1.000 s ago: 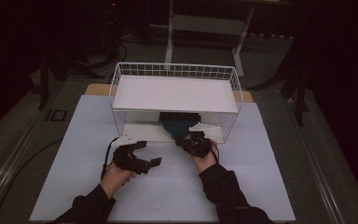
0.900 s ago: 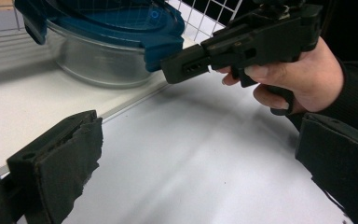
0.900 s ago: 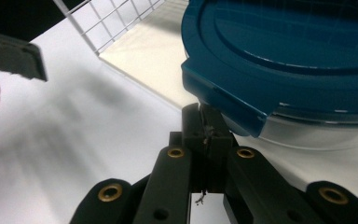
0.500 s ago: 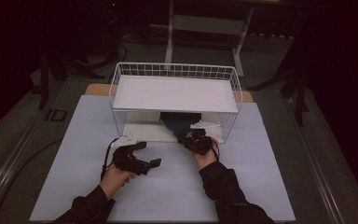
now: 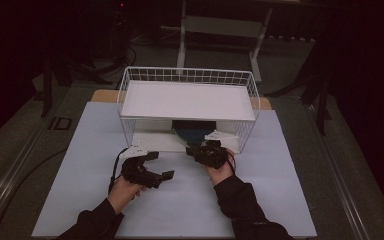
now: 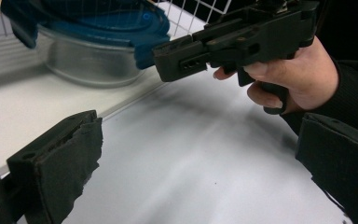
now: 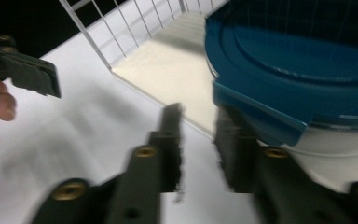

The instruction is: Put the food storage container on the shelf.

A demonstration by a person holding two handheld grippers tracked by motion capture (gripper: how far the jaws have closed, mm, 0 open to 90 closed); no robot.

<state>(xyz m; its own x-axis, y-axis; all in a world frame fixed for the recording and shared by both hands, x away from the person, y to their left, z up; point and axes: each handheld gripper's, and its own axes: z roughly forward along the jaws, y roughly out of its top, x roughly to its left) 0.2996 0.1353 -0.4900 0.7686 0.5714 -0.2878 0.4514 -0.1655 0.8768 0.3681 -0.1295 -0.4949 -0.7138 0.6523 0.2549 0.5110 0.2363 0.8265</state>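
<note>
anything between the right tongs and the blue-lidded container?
Nothing. In the right gripper view the right tongs, jaws just opened and empty, sit right by the blue-lidded container's lid tab, with bare white surface in the gap.

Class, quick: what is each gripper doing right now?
Left gripper: open, holding nothing.
Right gripper: jaws just opening, nothing between them, beside the blue-lidded container.

Blue-lidded clear container (image 7: pixel 303 88), upright, under wire shelf (image 5: pixel 187 100)
</note>
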